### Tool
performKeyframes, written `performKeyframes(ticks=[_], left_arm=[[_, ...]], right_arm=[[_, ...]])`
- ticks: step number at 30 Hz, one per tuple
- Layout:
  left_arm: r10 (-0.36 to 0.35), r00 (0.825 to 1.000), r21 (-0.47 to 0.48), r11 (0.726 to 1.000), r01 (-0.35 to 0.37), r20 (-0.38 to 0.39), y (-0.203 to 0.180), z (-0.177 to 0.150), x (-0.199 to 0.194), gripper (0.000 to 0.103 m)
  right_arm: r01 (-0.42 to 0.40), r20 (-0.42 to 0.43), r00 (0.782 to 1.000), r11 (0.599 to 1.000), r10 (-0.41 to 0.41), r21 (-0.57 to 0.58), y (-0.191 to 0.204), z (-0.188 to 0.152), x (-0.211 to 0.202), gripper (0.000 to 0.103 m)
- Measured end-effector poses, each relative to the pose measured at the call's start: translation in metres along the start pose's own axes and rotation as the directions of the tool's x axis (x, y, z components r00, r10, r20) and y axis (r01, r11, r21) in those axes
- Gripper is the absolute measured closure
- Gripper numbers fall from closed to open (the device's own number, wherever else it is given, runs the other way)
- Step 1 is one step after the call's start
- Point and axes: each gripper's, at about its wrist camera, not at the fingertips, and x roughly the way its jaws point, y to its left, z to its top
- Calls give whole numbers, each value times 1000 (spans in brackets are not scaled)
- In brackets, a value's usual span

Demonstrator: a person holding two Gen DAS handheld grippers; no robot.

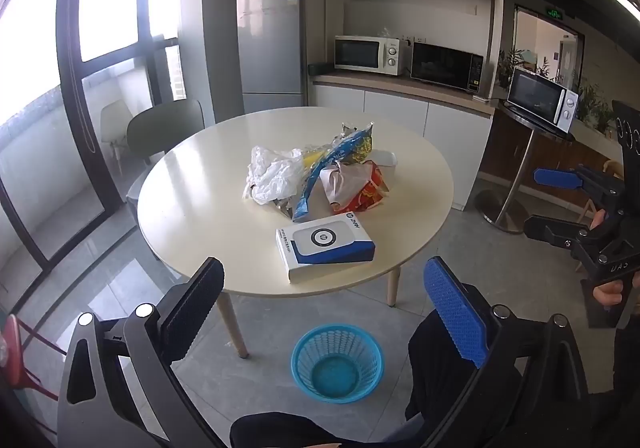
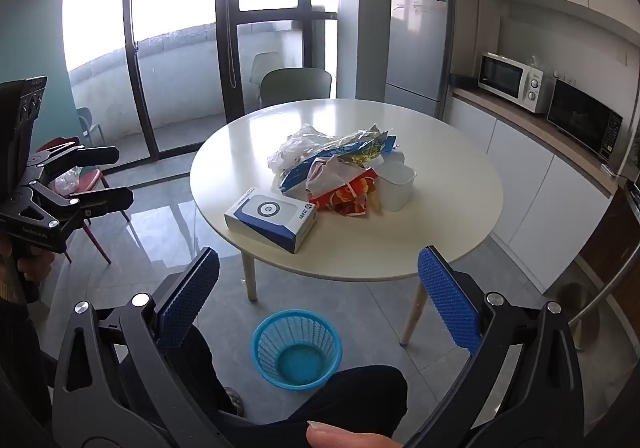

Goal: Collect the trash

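A pile of trash lies mid-table on the round cream table (image 1: 200, 207) (image 2: 440, 232): a crumpled white plastic bag (image 1: 270, 173) (image 2: 296, 147), a blue and yellow snack bag (image 1: 340, 151) (image 2: 360, 151), a red and orange wrapper (image 1: 368, 187) (image 2: 344, 195), and a white cup (image 2: 396, 183) (image 1: 386, 159). A white and blue box (image 1: 326, 244) (image 2: 272, 217) lies nearer the table's front. A blue mesh bin (image 1: 337, 362) (image 2: 297, 348) stands on the floor below. My left gripper (image 1: 326, 308) and right gripper (image 2: 318, 296) are open, empty, held before the table's edge.
The other gripper shows in each view, at the right (image 1: 580, 203) and at the left (image 2: 80, 175). A green chair (image 1: 166, 127) (image 2: 296, 85) stands behind the table, a red chair (image 2: 80, 175) to the left. Counter with microwaves (image 1: 370, 53) and fridge (image 1: 270, 47) at the back.
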Motion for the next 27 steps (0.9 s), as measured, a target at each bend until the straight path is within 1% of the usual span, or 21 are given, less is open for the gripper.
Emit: performKeyframes(ticks=[7, 10, 23, 24, 27], left_arm=[[9, 1000, 1, 1000, -9, -2, 2, 1, -1, 6], [1, 1000, 4, 1000, -1, -6, 1, 1, 1, 6], [4, 1000, 5, 1000, -4, -5, 3, 3, 2, 6], [6, 1000, 6, 1000, -6, -5, -1, -3, 3, 6], [5, 1000, 5, 1000, -5, -5, 0, -4, 3, 6]], right_arm=[[-6, -1, 1000, 1000, 6, 7, 0, 0, 1, 8], [-5, 3, 1000, 1000, 5, 6, 0, 0, 0, 8], [-6, 3, 1000, 1000, 5, 7, -2, 0, -3, 8], [-6, 2, 1000, 1000, 6, 6, -2, 0, -3, 8], [-3, 1, 1000, 1000, 3, 4, -1, 1, -2, 8]])
